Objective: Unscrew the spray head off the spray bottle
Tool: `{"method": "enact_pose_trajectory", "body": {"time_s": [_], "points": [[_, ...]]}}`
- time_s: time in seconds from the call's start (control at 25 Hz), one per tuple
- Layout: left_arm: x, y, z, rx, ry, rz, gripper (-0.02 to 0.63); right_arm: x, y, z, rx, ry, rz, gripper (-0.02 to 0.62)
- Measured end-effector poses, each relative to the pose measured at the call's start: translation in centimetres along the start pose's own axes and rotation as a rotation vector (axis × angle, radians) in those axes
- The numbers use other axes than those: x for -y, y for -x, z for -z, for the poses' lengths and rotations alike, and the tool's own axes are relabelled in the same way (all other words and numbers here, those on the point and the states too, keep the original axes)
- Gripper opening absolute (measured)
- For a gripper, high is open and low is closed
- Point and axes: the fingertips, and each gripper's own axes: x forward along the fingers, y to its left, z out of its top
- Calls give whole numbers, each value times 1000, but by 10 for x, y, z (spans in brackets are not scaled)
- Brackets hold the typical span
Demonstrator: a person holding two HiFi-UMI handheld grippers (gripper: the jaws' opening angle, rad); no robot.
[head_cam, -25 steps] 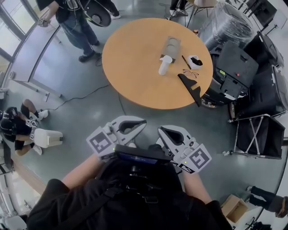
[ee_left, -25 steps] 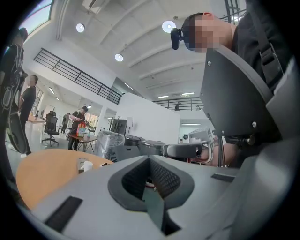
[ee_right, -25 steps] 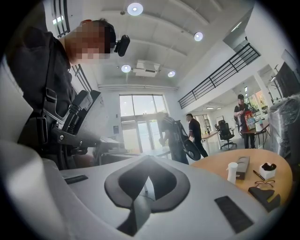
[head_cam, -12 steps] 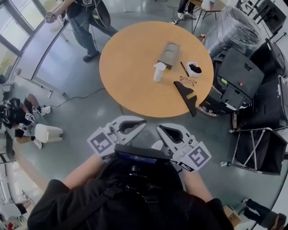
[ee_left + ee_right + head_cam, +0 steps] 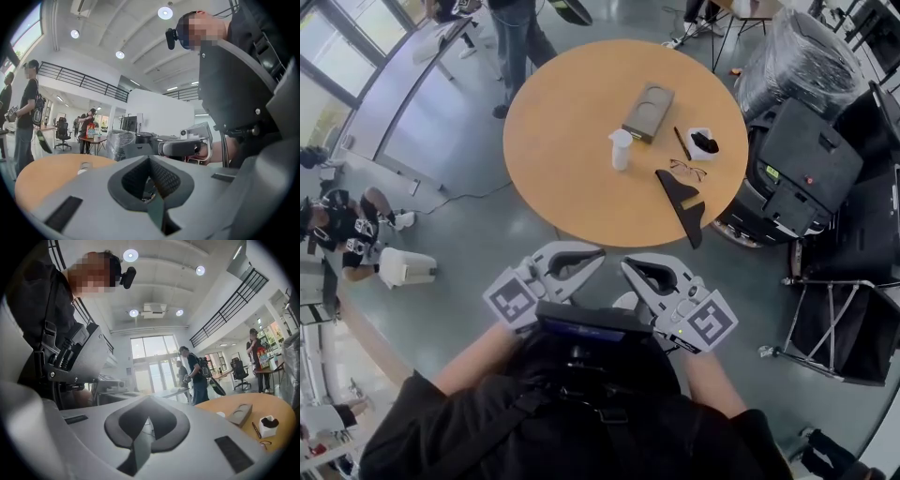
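Note:
The white spray bottle [image 5: 621, 149] stands upright near the middle of the round wooden table [image 5: 553, 141] in the head view. Only its top shows over the jaws as the bottle [image 5: 84, 166] in the left gripper view and the bottle [image 5: 220, 414] in the right gripper view. My left gripper [image 5: 600, 254] and right gripper [image 5: 626, 265] hang side by side before my chest, over the floor and short of the table's near edge. Both are shut with nothing between the jaws, as the left gripper [image 5: 150, 157] and right gripper [image 5: 149, 398] show in their own views.
On the table lie a cardboard cup tray [image 5: 648, 112], a pen [image 5: 681, 142], a small white box [image 5: 704, 142], glasses [image 5: 686, 170] and a black wedge [image 5: 682, 199]. Black cases [image 5: 797, 159] and a wrapped pallet [image 5: 787, 56] stand right. A person [image 5: 520, 28] stands beyond the table; another [image 5: 342, 234] sits left.
The table and bottle have slid left in the head view as I moved across the floor. Both grippers stay shut before my chest. The standing person has shifted toward the top edge.

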Motion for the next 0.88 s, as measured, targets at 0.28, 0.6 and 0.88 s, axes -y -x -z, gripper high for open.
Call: {"method": "enact_pose_trajectory", "body": {"time_s": [0.28,0.6,0.88], "points": [[-8,-15,12,-31,15,-28,2,25,3,6,8,-31,-23,-6],[-35,-24,13,-36,50,-8,2,45,-16,10,-10,-32,-22,-6],[-91,-24,3,13,58,41,2,72,-55,10,-35,-8,27,-6]]}}
